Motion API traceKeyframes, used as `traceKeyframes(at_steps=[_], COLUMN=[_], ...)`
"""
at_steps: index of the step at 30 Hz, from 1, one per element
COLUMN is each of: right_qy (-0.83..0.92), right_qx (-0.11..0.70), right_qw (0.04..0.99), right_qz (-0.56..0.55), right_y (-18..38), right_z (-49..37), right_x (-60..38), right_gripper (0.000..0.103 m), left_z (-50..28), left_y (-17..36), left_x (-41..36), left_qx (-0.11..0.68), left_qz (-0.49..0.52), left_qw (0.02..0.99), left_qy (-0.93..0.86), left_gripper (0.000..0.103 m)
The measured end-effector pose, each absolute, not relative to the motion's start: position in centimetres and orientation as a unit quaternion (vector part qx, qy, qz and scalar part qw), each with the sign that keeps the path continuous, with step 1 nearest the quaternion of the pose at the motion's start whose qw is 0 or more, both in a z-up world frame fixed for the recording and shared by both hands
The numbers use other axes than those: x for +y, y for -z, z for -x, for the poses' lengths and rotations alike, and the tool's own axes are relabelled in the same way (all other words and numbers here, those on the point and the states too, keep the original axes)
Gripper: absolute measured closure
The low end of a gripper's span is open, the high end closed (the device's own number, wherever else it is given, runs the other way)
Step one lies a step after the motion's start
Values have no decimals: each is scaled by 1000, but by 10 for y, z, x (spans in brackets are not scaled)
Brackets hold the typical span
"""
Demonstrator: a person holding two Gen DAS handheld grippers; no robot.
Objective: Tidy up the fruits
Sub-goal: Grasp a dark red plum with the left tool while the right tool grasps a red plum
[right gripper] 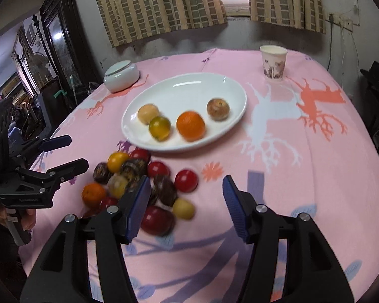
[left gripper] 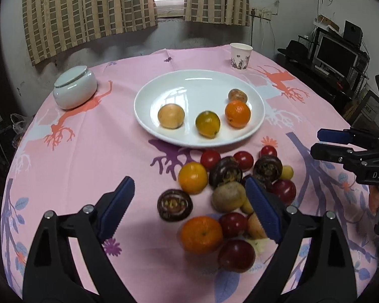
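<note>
The white plate (left gripper: 257, 116) lies at the middle of the pink tablecloth (left gripper: 88, 156) and carries four fruits: a tan one (left gripper: 171, 115) at nine o'clock, a green-yellow citrus (left gripper: 207, 124) at six, an orange (left gripper: 237, 114) at three, and a speckled brown fruit (left gripper: 237, 96) just behind the orange. Near the plate's six o'clock rim the loose pile (left gripper: 230, 186) sits on the cloth: red tomatoes, dark ringed fruits, oranges, a yellow citrus and pale small ones, packed touching each other.

The left gripper (left gripper: 189, 189) stands wide open, nothing clamped; its right blue pad is in front of the pile's middle, and whether it touches a fruit I cannot tell, while a dark ringed fruit (left gripper: 174, 205) lies on the cloth in the gap. The right gripper (right gripper: 187, 186) is parted about halfway, empty, with a red tomato (right gripper: 186, 180) on the cloth between its pads and its left pad overlapping the pile's edge.

The left wrist view alone shows a monitor (left gripper: 337, 56) at two o'clock and the right gripper entering at three. The right wrist view alone shows a dark cabinet (right gripper: 58, 38) at ten o'clock and, at eight, the person's hand (right gripper: 25, 221) on the left gripper's handle. Both show the lidded white jar (left gripper: 74, 87), the paper cup (left gripper: 240, 56) and checked curtains (left gripper: 88, 7).
</note>
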State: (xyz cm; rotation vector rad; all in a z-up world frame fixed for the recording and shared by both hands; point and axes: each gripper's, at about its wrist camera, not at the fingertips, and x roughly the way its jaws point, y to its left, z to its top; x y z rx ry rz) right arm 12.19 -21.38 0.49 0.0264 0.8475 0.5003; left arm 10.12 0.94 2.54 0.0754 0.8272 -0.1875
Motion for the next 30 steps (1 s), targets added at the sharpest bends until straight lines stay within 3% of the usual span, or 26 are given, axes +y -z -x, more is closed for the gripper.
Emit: traceKeyframes(at_steps=[19, 21, 23, 30], right_qy=[-251, -252, -253, -255], right_qx=[423, 424, 425, 436], right_qw=[870, 869, 868, 862], right_qz=[-31, -36, -42, -47], right_y=[19, 21, 23, 33], right_z=[-90, -91, -92, -97], right_x=[-217, -219, -222, -223], right_gripper=[43, 43, 43, 43], left_z=[-48, -52, -55, -63], left_y=[19, 24, 28, 31], left_x=[-14, -17, -19, -21], left_qx=[454, 463, 473, 468], left_qz=[-58, -51, -40, -36], left_qw=[880, 875, 869, 874], left_qy=[129, 135, 140, 128], left_gripper=[12, 16, 27, 27])
